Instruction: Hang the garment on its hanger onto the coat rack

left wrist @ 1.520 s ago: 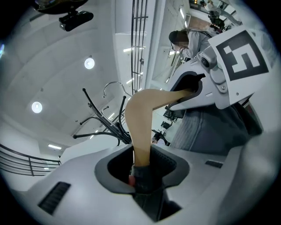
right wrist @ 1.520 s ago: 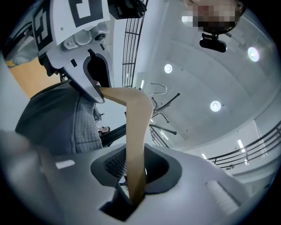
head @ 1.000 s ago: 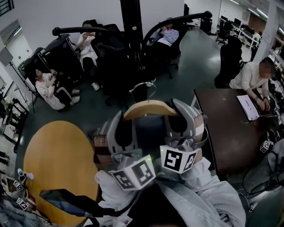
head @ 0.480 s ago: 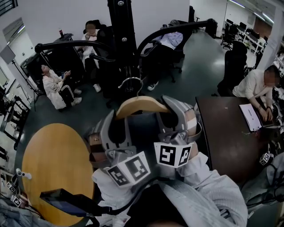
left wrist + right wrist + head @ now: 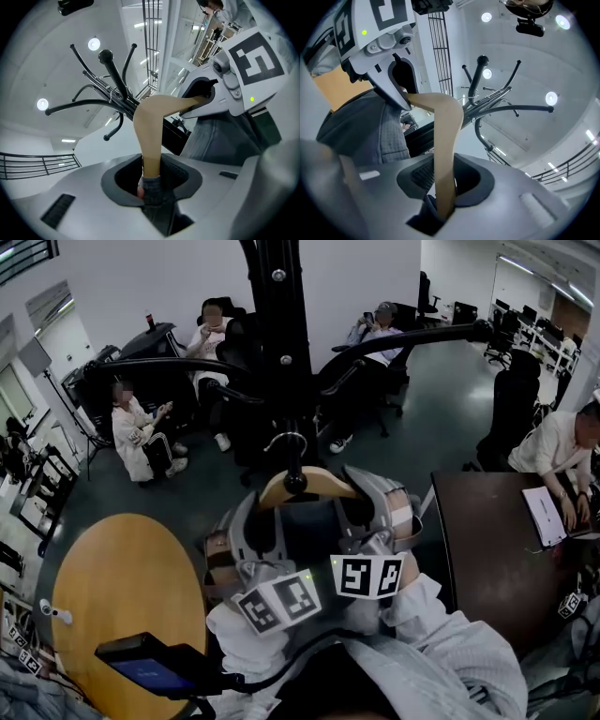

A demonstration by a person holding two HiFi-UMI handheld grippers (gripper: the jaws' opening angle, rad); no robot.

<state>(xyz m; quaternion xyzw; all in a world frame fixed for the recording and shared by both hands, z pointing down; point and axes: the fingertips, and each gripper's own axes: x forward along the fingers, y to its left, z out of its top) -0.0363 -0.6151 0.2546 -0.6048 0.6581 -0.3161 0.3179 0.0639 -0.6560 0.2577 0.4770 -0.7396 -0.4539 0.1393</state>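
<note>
Lower centre of head view: left gripper and right gripper, each with jaws pinching one arm of the wooden hanger, dark garment draped between. Behind, its hook sits near the black coat rack; contact unclear.

**Rack arms crowd the approach**

The coat rack stands straight ahead, its curved arms spreading left and right. A ball-tipped peg overlaps the hanger. A round table flanks the left and a dark desk the right. Open floor lies beyond.
</note>
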